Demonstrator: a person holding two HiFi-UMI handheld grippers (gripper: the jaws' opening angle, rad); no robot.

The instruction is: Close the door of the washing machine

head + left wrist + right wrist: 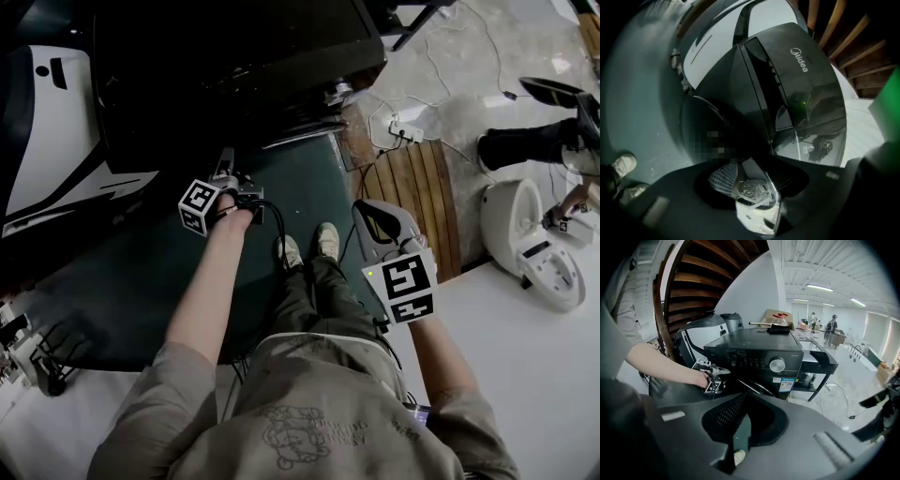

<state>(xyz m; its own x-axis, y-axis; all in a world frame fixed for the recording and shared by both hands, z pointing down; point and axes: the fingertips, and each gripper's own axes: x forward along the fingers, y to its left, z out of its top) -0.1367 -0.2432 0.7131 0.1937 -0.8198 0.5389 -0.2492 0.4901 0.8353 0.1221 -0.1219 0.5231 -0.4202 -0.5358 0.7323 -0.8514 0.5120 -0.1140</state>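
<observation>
Left tongs (226, 169) reach forward to the front of the black washer (234, 56). In the left gripper view these tongs (740, 187) are clenched on the shiny rim of the door (757, 197), which sits between the pads, with the washer's top panel (787, 79) just beyond. From the right gripper view, the door (757, 389) shows as a curved rim standing a little out from the washer (759, 352), directly ahead of the left tongs (712, 380). Right tongs (377, 214) hang well back from the washer, to the right of the left pair and above the person's shoes (309, 246). Their pads (729, 416) are closed together with nothing between them, and green floor (740, 430) shows through the gap behind.
</observation>
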